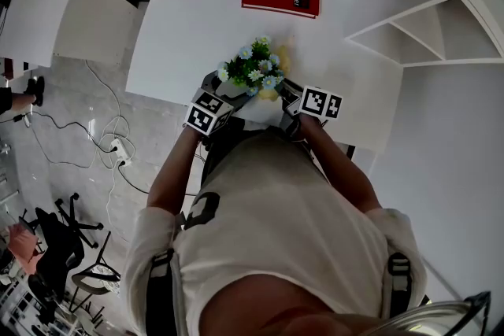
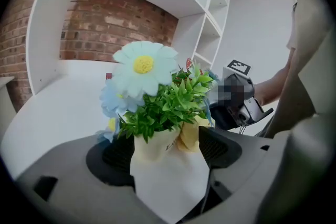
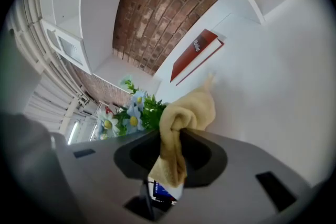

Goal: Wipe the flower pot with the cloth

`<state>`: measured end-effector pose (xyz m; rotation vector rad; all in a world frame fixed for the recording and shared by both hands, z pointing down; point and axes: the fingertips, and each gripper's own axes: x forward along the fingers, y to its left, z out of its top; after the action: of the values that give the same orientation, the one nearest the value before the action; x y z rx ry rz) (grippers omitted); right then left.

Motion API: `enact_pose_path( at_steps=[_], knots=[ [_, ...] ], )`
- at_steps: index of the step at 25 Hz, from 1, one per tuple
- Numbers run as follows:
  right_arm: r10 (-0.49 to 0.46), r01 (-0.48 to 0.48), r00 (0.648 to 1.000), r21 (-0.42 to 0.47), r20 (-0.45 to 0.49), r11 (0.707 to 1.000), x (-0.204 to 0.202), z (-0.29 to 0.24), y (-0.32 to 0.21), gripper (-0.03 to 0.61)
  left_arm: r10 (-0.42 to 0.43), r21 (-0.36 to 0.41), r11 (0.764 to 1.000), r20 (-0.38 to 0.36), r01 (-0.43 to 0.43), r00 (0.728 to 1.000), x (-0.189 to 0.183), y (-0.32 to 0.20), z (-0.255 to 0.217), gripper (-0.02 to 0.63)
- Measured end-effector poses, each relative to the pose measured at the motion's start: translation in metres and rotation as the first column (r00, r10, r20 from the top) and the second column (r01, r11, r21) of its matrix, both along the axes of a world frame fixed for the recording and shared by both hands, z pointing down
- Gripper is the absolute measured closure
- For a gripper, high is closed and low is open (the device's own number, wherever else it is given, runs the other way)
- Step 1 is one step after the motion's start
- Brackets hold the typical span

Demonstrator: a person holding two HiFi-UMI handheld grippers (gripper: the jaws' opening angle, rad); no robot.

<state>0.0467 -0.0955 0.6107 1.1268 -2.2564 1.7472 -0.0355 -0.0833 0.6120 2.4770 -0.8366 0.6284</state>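
at the table (image 1: pixel 181 27)'s 6 o'clock edge, the pot (image 2: pixel 168 176) is clamped in the left gripper (image 2: pixel 167 148). it is likely light, rigid, smooth and top-heavy, so grip low on its wall. the soft, limp cloth (image 3: pixel 184 113) is pinched in the right gripper (image 3: pixel 170 150) at the pot's 3 o'clock.

L tongs (image 2: pixel 168 150) clamped on white flower pot (image 2: pixel 170 183); yellow cloth (image 2: pixel 190 135) just beside pot rim.
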Motion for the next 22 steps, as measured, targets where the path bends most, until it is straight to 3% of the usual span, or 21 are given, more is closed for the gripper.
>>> enact_pose_path(
  at_steps=[11,15,19,22],
  knots=[
    [-0.066,0.056,0.994,-0.115,-0.085,0.992,-0.005,0.044,0.03,0.462,0.008,-0.009,1.0,0.0,-0.008,1.0,-0.003,0.012,-0.002,0.244],
    [-0.066,0.056,0.994,-0.111,-0.088,0.992,-0.003,0.039,0.029,0.462,0.007,-0.012,1.0,0.001,-0.007,1.0,-0.021,0.001,-0.01,0.244],
    [-0.042,0.037,0.997,-0.084,-0.063,0.996,-0.001,0.026,0.019,0.462,0.079,-0.01,0.997,0.033,-0.078,0.996,-0.014,-0.004,-0.011,0.245],
    [-0.024,0.023,0.999,-0.047,-0.033,0.999,-0.003,0.012,0.011,0.462,0.082,-0.011,0.997,0.028,-0.082,0.996,-0.005,0.001,-0.007,0.244]
  ],
)
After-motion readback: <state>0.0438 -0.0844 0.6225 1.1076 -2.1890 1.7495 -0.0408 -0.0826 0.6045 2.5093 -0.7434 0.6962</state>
